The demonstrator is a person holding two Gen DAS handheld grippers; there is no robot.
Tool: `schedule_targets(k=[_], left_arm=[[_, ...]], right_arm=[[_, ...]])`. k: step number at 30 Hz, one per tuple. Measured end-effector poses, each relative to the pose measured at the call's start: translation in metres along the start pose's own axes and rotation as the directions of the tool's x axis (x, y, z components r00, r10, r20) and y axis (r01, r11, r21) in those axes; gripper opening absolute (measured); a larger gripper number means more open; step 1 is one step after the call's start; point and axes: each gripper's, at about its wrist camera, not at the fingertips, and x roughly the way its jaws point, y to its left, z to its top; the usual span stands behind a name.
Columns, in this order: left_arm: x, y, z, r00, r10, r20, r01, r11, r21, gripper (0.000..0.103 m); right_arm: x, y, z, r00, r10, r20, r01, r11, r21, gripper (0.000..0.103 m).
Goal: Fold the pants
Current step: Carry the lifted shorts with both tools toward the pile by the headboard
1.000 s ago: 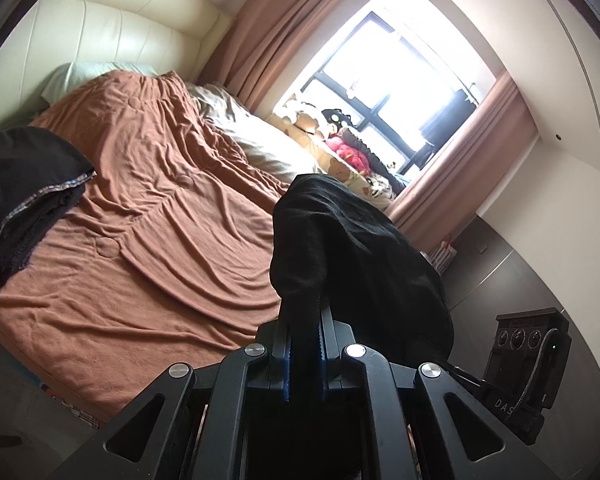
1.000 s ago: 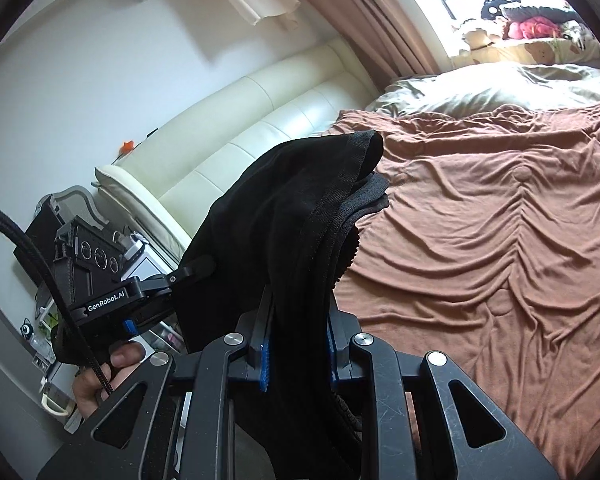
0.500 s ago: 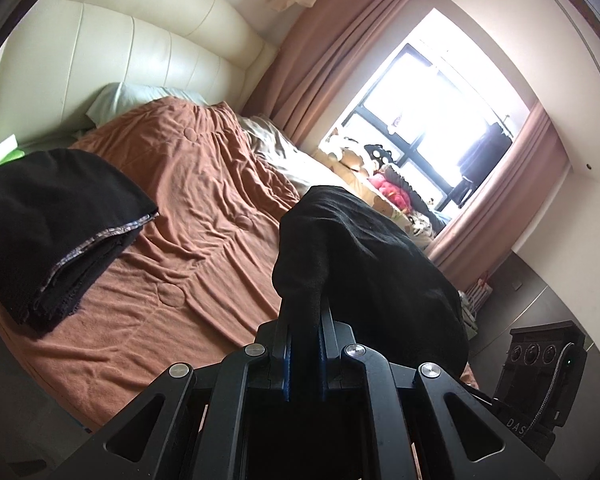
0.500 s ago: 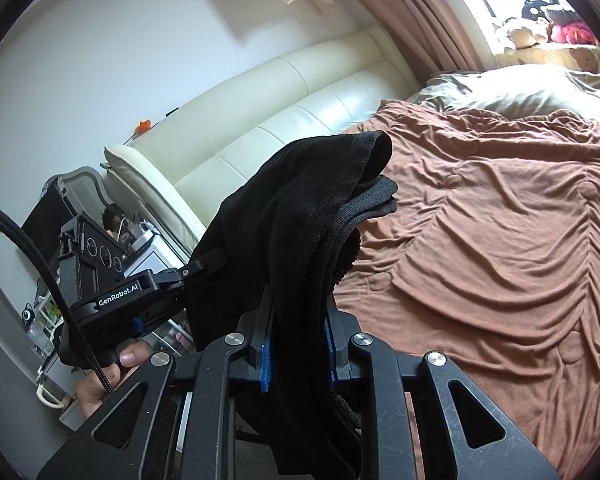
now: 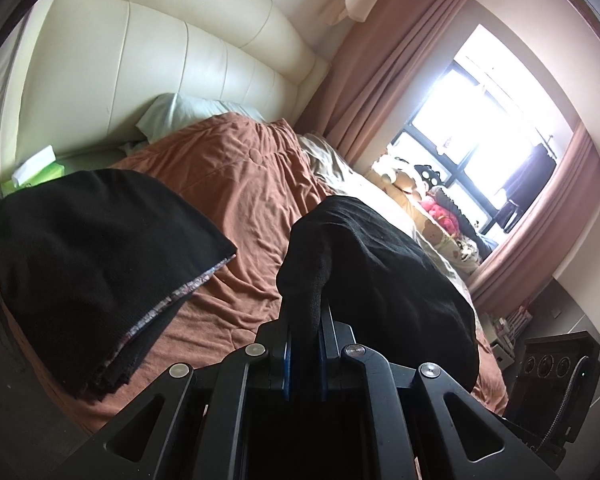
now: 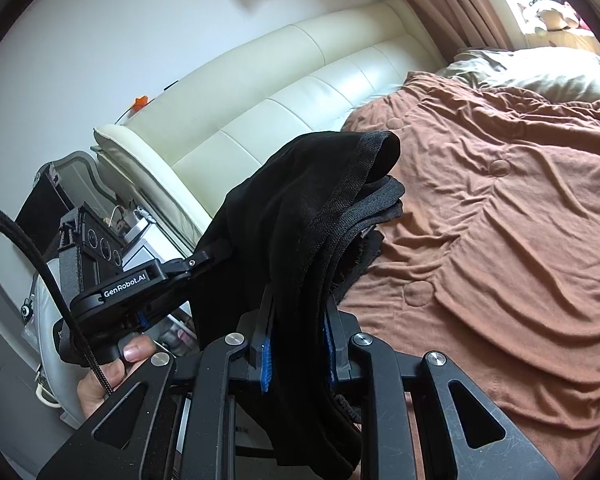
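The black pants [image 5: 380, 272] hang bunched in the air between both grippers, over the near edge of the bed. My left gripper [image 5: 305, 332] is shut on one end of them. My right gripper [image 6: 298, 320] is shut on the other end, where the ribbed waistband [image 6: 356, 184] folds over the top. The left gripper also shows in the right wrist view [image 6: 204, 258], pinching the pants from the left, held by a hand. A folded stack of black garments [image 5: 92, 252] with a patterned edge lies on the bed's near left corner.
The bed has a wrinkled brown blanket [image 6: 500, 200], a cream padded headboard [image 5: 160, 76] and a pale pillow [image 5: 180, 114]. A green tissue box [image 5: 36, 170] sits by the headboard. Stuffed toys [image 5: 432, 196] line the window sill. A nightstand with clutter [image 6: 140, 236] stands left of the bed.
Both grippers have swung left toward the headboard with the pants. The folded black stack now sits nearer and larger in the left wrist view.
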Motion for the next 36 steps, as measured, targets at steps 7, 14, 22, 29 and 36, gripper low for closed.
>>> schedule_targets(k=[7,14,22,29,36], left_arm=[[-0.009,0.028,0.037,0.99,0.112,0.09,-0.11,0.994,-0.023,0.01],[-0.025,0.042,0.076,0.966,0.19,0.175,-0.183,0.981,-0.059,0.01],[-0.029,0.054,0.103,0.929,0.294,0.223,-0.283,0.956,-0.083,0.01],[-0.011,0.075,0.119,0.907,0.357,0.222,-0.347,0.934,-0.085,0.009],[0.033,0.112,0.128,0.908,0.386,0.165,-0.38,0.923,-0.068,0.009]], right_arm=[[0.061,0.014,0.034,0.997,0.054,-0.054,-0.056,0.998,-0.04,0.017],[0.113,0.039,0.069,0.991,0.101,-0.088,-0.107,0.992,-0.066,0.017],[0.16,0.057,0.09,0.981,0.146,-0.131,-0.154,0.987,-0.055,0.017],[0.205,0.056,0.094,0.968,0.177,-0.18,-0.183,0.983,-0.014,0.017],[0.262,0.04,0.099,0.966,0.156,-0.208,-0.153,0.988,0.029,0.017]])
